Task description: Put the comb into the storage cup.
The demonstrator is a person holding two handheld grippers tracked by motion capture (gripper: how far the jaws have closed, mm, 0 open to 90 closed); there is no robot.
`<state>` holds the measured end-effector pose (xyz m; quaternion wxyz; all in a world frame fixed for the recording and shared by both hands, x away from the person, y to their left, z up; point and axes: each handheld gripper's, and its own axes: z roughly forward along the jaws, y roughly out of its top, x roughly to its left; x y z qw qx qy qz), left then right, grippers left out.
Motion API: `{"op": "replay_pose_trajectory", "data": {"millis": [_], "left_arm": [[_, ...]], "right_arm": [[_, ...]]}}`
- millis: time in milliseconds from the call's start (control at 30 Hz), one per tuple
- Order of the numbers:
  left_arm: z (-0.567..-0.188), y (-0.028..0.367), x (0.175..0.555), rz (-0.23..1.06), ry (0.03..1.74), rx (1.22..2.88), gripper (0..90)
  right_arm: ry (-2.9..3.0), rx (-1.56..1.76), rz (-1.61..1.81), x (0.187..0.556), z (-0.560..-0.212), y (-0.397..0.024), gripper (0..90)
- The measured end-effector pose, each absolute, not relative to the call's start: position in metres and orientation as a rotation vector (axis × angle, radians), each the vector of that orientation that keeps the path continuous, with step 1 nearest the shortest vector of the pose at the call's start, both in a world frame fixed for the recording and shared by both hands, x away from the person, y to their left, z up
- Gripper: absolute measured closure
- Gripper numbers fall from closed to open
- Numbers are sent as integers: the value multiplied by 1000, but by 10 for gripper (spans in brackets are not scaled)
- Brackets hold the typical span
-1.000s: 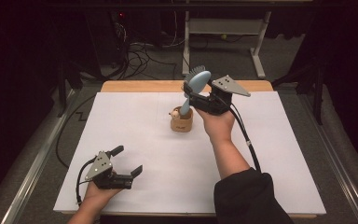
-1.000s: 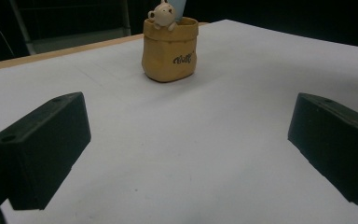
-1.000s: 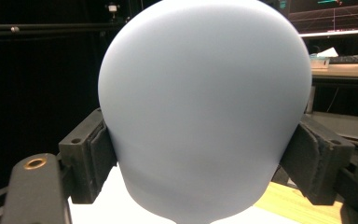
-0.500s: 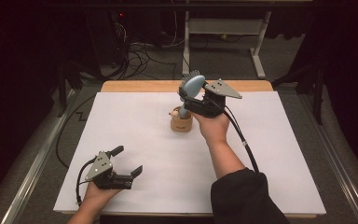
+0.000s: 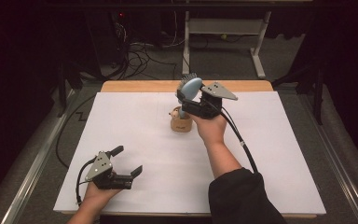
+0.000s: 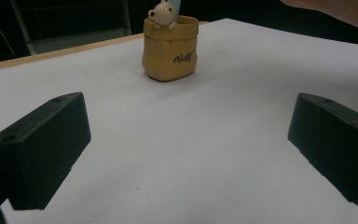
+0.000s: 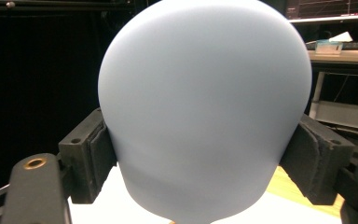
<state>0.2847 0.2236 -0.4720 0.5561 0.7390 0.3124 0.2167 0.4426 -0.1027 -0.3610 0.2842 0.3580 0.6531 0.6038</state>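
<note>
From the high view, the right claw (image 5: 186,96) grips a blue brush (image 5: 189,87) over the yellow cup (image 5: 181,123) at the back of the white tabletop (image 5: 270,154); the left claw (image 5: 128,161) rests near the front, open. In the left gripper view, its jaws gape toward the cup (image 6: 170,46). In the right gripper view, both pads clamp the brush head (image 7: 205,107).

My right gripper (image 5: 182,95) now sits lower than a second ago, bringing the blue brush (image 5: 189,87) down so its handle stands in the small yellow pot (image 5: 182,123).
</note>
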Motion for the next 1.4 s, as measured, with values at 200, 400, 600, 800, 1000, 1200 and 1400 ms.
{"op": "replay_pose_trajectory", "data": {"millis": [200,400,600,800,1000,1200,1400], "left_arm": [[-473,223,285,510,738,1745,0],[-473,224,285,509,739,1746,0],[-473,223,285,505,740,1743,0],[-473,224,285,506,743,1741,0],[-473,224,286,504,744,1742,0],[-473,223,285,502,741,1745,0],[-473,223,285,499,739,1746,0]], "right_arm": [[1759,944,1597,444,-367,-97,205],[1760,950,1588,445,-372,-93,205],[1767,957,1580,446,-377,-92,205],[1769,968,1572,448,-383,-92,205],[1763,973,1583,449,-385,-93,203],[1757,1008,1582,449,-384,-95,200],[1772,1014,1576,449,-383,-96,198]]}}
